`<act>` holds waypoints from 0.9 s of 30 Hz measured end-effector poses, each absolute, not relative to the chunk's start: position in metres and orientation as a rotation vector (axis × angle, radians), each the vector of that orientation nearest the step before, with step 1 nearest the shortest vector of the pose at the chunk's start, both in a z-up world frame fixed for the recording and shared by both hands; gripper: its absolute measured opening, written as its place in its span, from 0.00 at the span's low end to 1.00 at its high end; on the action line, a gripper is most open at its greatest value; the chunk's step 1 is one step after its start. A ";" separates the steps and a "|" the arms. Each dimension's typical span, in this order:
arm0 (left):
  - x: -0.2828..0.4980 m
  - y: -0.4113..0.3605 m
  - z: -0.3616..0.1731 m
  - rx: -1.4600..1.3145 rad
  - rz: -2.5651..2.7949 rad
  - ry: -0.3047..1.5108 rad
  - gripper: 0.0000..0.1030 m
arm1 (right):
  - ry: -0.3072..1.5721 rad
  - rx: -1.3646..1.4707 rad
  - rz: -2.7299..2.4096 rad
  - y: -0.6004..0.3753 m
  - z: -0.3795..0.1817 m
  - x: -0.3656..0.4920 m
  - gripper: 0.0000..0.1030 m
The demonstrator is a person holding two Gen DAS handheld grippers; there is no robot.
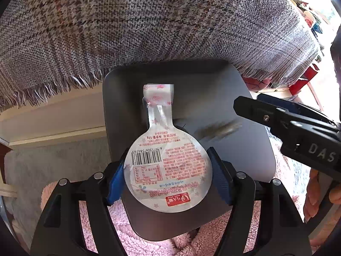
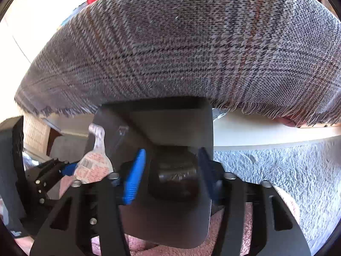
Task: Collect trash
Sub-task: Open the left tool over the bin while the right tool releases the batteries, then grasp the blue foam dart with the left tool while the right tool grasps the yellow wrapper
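While I stood near the table, the left gripper (image 1: 167, 155) pointed steeply down over a dark grey plastic bin with rounded corners (image 1: 213, 89). Between its blue pads (image 1: 116, 177) it held a silver foil wrapper with a round body and a narrow neck (image 1: 168, 166). Both pads touched the edges of the round part, so these tongs were gripping the wrapper. The printed side with the barcode and red text faced the camera, and the neck pointed to 12 o'clock, above the inside of the bin.

From 3 o'clock in the left wrist view, the right gripper (image 2: 171, 151) reached over the same bin. Its jaws stood apart. Between them, low in the bin, was a dark blurred lump (image 2: 174, 177). It seemed free of the pad at 9 o'clock, and I could not tell what it was.

At 12 o'clock from the bin hung a grey plaid woven tablecloth with a fringed edge (image 1: 149, 21). At 6 o'clock under the bin lay a pink fluffy fabric (image 1: 102, 224), and at 3 o'clock in the right wrist view was a pale grey shaggy rug (image 2: 287, 170).
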State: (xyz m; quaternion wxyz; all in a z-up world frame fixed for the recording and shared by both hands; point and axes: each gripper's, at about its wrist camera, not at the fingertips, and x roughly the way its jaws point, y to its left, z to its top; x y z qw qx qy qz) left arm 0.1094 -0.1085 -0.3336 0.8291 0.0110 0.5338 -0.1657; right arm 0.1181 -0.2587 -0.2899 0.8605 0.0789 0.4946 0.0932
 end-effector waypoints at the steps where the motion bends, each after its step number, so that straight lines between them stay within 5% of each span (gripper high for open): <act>1: 0.113 -0.115 -0.332 0.024 -0.351 1.131 0.70 | 1.032 0.172 0.188 -0.261 -0.288 0.118 0.70; 8: 0.116 -0.118 -0.314 0.036 -0.343 1.086 0.92 | 1.010 0.186 0.154 -0.271 -0.281 0.116 0.82; 14: 0.114 -0.116 -0.297 0.028 -0.330 1.056 0.92 | 0.968 0.186 0.133 -0.276 -0.266 0.111 0.93; 27: 0.111 -0.083 -0.257 -0.012 -0.297 0.973 0.92 | 0.899 0.180 0.134 -0.279 -0.237 0.104 0.95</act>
